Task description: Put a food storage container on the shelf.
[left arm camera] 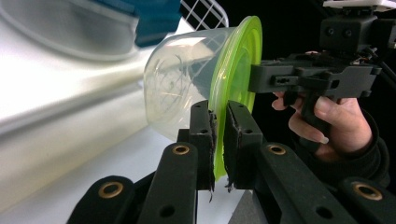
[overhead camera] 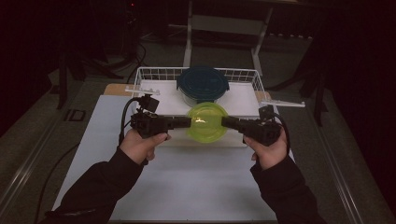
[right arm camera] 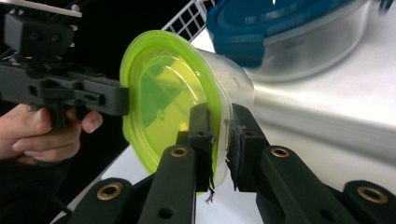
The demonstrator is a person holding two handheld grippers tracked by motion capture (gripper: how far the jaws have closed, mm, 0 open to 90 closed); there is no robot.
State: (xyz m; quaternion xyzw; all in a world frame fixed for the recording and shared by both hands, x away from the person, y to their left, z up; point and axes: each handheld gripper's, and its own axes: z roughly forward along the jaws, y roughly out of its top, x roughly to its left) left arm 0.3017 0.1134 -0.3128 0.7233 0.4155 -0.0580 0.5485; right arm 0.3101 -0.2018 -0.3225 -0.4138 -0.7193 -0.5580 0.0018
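A clear round container with a yellow-green lid point(overhead camera: 207, 122) hangs in the air between my two grippers, above the white table. My left gripper point(overhead camera: 189, 122) is shut on the lid's rim at its left side. My right gripper point(overhead camera: 223, 122) is shut on the rim at the opposite side. In the left gripper view the black jaws point(left arm camera: 218, 140) pinch the green rim, with the clear body point(left arm camera: 182, 88) to the left and the right gripper point(left arm camera: 303, 77) beyond. In the right gripper view the jaws point(right arm camera: 222, 140) clamp the same rim point(right arm camera: 159, 98), and the left gripper point(right arm camera: 70, 91) holds the far edge.
A white wire basket point(overhead camera: 149, 74) stands at the back of the table, holding a larger clear container with a dark blue lid point(overhead camera: 203, 83). A white mat point(overhead camera: 187, 186) covers the table in front. Table frames and dark floor lie around it.
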